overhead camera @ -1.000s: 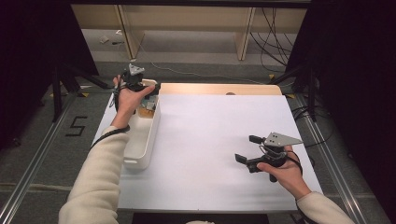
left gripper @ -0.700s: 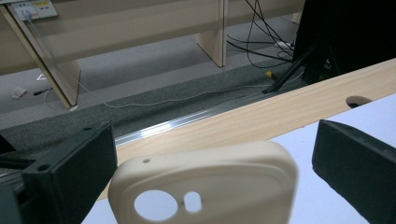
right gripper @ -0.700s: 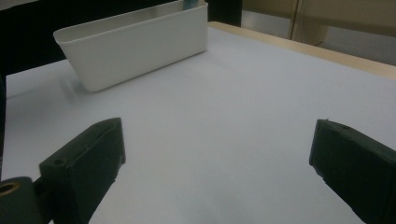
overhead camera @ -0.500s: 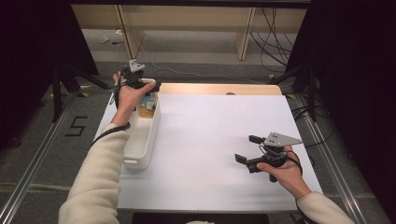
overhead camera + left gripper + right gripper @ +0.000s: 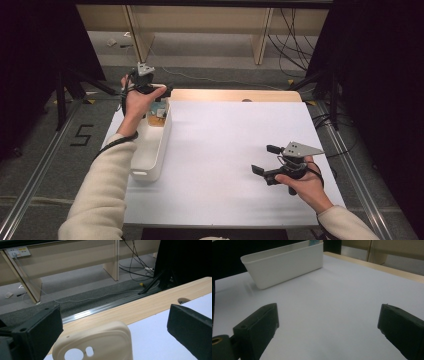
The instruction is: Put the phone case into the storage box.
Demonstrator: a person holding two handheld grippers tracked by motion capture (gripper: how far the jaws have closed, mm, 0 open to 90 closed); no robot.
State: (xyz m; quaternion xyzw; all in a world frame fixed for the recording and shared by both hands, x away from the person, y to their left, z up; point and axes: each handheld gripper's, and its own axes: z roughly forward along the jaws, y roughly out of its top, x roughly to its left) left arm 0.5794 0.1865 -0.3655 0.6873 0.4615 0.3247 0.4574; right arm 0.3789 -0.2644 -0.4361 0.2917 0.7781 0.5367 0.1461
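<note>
On the left, you are holding your left gripper (image 5: 161, 92) raised over the far end of the white bin (image 5: 151, 150), which is sitting along the left edge of the white counter (image 5: 225, 150) with its long axis running away from you. In the left gripper view its fingers (image 5: 37, 330) are standing wide apart with nothing clamped between them. A cream phone case (image 5: 95, 343) is showing just below and between them, back side toward the camera, upright, with a round camera hole and a small oval hole beside it; whether it is resting in the bin or leaning on something, you cannot tell. It is looking smooth, rigid and thin-walled. A few small items (image 5: 159, 112) are lying in the bin's far end, too small to name.

Your left hand is by far the nearer one, so the grasp is probably yours to make there, dropping down onto the case.

To the right, your right gripper (image 5: 265, 160) is waiting low over the counter, well apart from the bin, fingers (image 5: 257, 327) spread wide and holding nothing.
</note>
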